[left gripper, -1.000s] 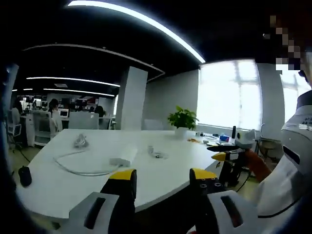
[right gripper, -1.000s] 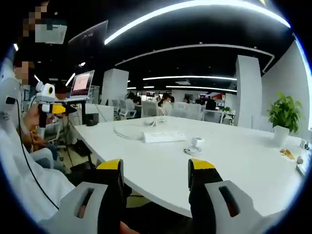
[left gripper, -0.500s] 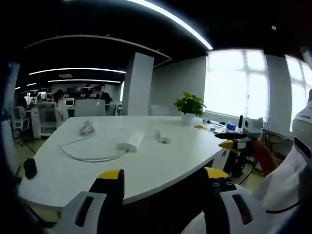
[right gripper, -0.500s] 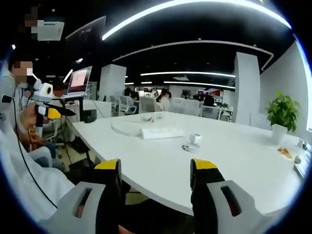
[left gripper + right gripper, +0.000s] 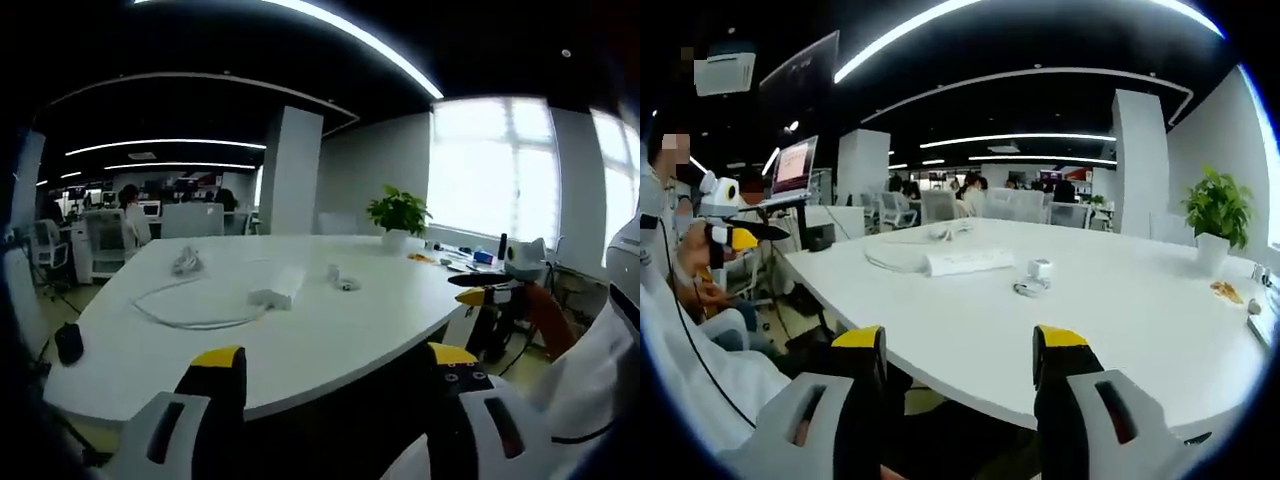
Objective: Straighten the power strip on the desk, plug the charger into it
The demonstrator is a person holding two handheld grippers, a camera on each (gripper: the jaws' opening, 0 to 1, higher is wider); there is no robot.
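A white power strip [image 5: 281, 288] lies askew on the white desk [image 5: 300, 345], its white cable [image 5: 185, 318] looping toward the left. The same strip [image 5: 968, 261] lies mid-desk in the right gripper view, and a small white charger [image 5: 1037, 273] with its cord rests just right of it. In the left gripper view the charger [image 5: 342, 279] sits beyond the strip. My left gripper [image 5: 335, 370] is open, held off the desk's near edge with nothing between its jaws. My right gripper [image 5: 960, 352] is open too, short of the desk edge. The right gripper [image 5: 490, 297] also shows at right in the left gripper view.
A potted plant [image 5: 399, 215] stands at the desk's far side by the windows. A bundled cable [image 5: 186, 262] lies far left. A dark mouse-like object [image 5: 68, 342] sits at the left edge. A person in white [image 5: 675, 330] is on the left, and a laptop [image 5: 792, 170] is on a stand.
Both views have shifted a little as the hands moved; the left gripper's jaws sit lower and slightly wider apart in its view. Nothing on the desk has moved.
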